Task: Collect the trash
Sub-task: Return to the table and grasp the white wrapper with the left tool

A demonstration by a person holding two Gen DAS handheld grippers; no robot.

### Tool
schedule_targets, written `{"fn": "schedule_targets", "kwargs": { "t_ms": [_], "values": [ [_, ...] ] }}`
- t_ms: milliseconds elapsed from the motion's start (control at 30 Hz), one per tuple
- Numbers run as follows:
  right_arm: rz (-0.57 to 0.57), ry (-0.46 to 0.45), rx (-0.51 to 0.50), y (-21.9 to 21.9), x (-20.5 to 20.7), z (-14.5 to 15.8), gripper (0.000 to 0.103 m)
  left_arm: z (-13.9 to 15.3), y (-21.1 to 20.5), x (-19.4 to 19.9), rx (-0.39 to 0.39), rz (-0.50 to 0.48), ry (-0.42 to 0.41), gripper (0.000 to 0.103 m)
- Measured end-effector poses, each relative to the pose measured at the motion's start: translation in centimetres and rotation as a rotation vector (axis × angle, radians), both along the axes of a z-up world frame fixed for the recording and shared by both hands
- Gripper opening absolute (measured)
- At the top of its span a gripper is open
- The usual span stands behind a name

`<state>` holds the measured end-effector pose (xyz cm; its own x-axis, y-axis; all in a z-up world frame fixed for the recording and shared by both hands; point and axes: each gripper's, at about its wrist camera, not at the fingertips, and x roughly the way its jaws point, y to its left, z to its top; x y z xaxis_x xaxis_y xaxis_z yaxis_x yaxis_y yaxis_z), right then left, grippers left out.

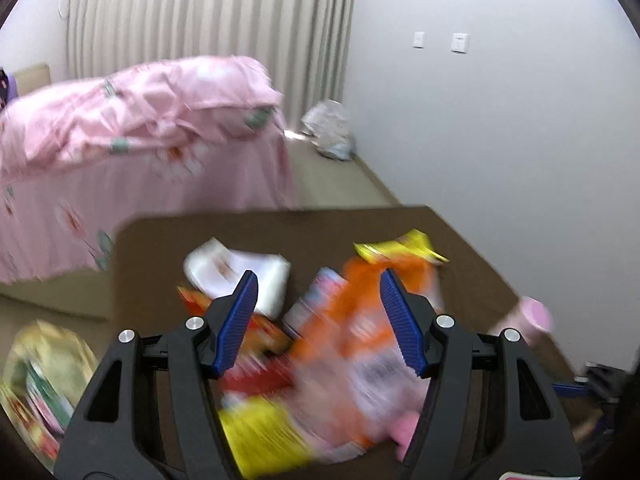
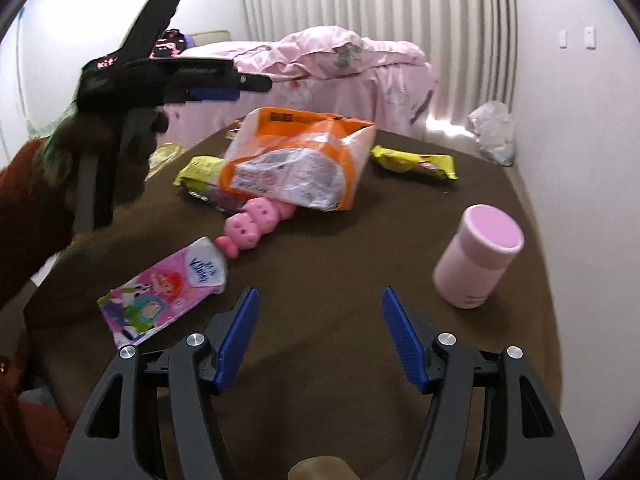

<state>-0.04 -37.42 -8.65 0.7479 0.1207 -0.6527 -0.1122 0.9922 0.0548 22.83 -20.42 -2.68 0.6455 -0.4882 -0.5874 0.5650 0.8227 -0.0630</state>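
In the blurred left wrist view my left gripper (image 1: pixel 318 276) hangs open above a heap of trash on the brown table (image 1: pixel 160 256): an orange-and-white bag (image 1: pixel 360 312), a white packet (image 1: pixel 236 272), a yellow wrapper (image 1: pixel 400 250) and a yellow packet (image 1: pixel 264 436). Nothing sits between its pads. The right wrist view shows my right gripper (image 2: pixel 319 292) open over bare tabletop, empty. Ahead of it lie a cartoon tissue pack (image 2: pixel 168 292), a pink toy (image 2: pixel 256 224), the orange-and-white bag (image 2: pixel 296 160) and two yellow wrappers (image 2: pixel 416 162). The left gripper (image 2: pixel 256 81) is held high at the left.
A pink cup (image 2: pixel 476 256) stands right of my right gripper, near the table's edge. A yellowish bag (image 1: pixel 44 380) holding wrappers sits on the floor at the left. Behind the table are a pink-covered bed (image 2: pixel 340 68), curtains and a crumpled plastic bag (image 2: pixel 492 128) by the wall.
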Motion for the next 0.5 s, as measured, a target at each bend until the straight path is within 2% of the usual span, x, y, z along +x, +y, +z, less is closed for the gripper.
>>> {"fn": "schedule_targets", "kwargs": {
  "t_ms": [67,133,200,267,333,367,433,500],
  "values": [
    [-0.045,-0.024,-0.034,-0.8,0.7,1.1,0.060,-0.3,0.6,2.7,0.035,0.042,-0.009,0.060],
    [-0.066,-0.056,-0.037,-1.9,1.6,2.4,0.060,-1.1,1.3,5.3,0.053,0.086,0.021,0.060],
    [-0.081,-0.073,-0.032,-2.6,2.7,3.4,0.060,-2.7,1.9,8.3,0.081,0.121,0.101,0.060],
    [-0.092,-0.077,-0.019,-3.3,4.2,4.3,0.060,-4.9,2.3,11.2,0.089,0.146,0.224,0.060],
    [-0.099,-0.074,0.005,-3.9,5.8,5.2,0.060,-6.4,2.4,12.7,0.106,0.167,0.302,0.058],
    [-0.105,-0.072,0.009,-4.2,6.6,5.5,0.060,-7.2,2.5,13.4,0.105,0.174,0.347,0.055],
    [-0.138,-0.067,-0.006,-4.8,8.4,6.2,0.060,-7.4,3.2,13.3,0.022,0.152,0.378,0.034],
    [-0.188,-0.068,-0.016,-5.3,9.9,6.6,0.060,-7.2,3.4,12.1,0.021,0.154,0.347,0.034]
  ]
}}
